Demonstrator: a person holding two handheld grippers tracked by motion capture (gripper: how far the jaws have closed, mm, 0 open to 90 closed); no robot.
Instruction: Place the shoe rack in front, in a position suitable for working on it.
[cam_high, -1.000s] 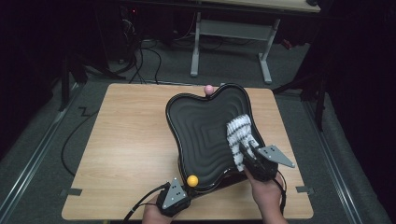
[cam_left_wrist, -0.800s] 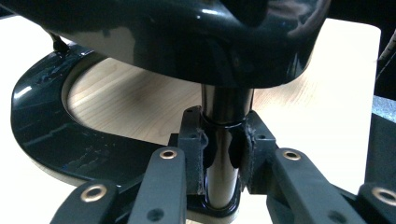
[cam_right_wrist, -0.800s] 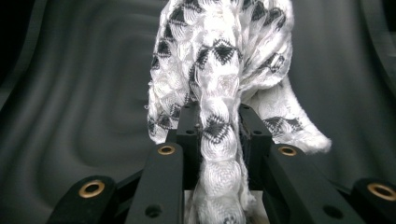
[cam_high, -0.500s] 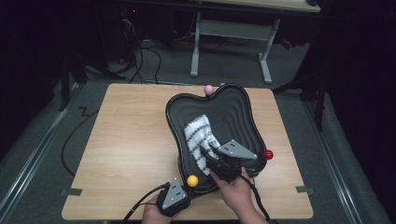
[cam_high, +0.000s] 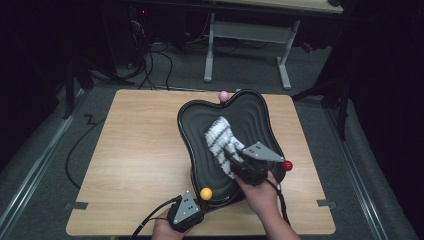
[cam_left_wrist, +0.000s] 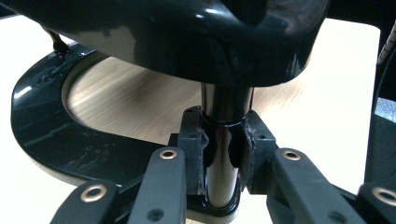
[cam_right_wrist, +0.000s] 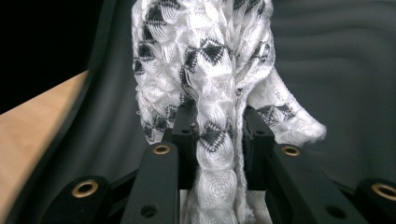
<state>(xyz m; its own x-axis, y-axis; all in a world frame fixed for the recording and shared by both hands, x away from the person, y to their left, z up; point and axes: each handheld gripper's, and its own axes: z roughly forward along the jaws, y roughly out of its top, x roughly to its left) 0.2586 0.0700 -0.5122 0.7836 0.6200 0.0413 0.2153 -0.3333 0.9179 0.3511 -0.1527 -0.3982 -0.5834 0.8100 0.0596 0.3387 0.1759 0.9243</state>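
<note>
High view, right gripper (cam_high: 231, 159): clamps cloth (cam_high: 221, 137), lying ahead inside tray (cam_high: 200, 112).
Left gripper (cam_left_wrist: 219, 154): clamps post (cam_left_wrist: 224, 140) beneath tray.

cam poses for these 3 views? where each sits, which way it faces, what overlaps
High view: above the person's side, looking forward and down on the table; both hands enter from below.
Left gripper view: on the left gripper, looking along its jaws, shut on the tray's black post.
Right gripper view: on the right gripper, jaws clamping the white cloth.
Shared: black tray, cloth.
</note>
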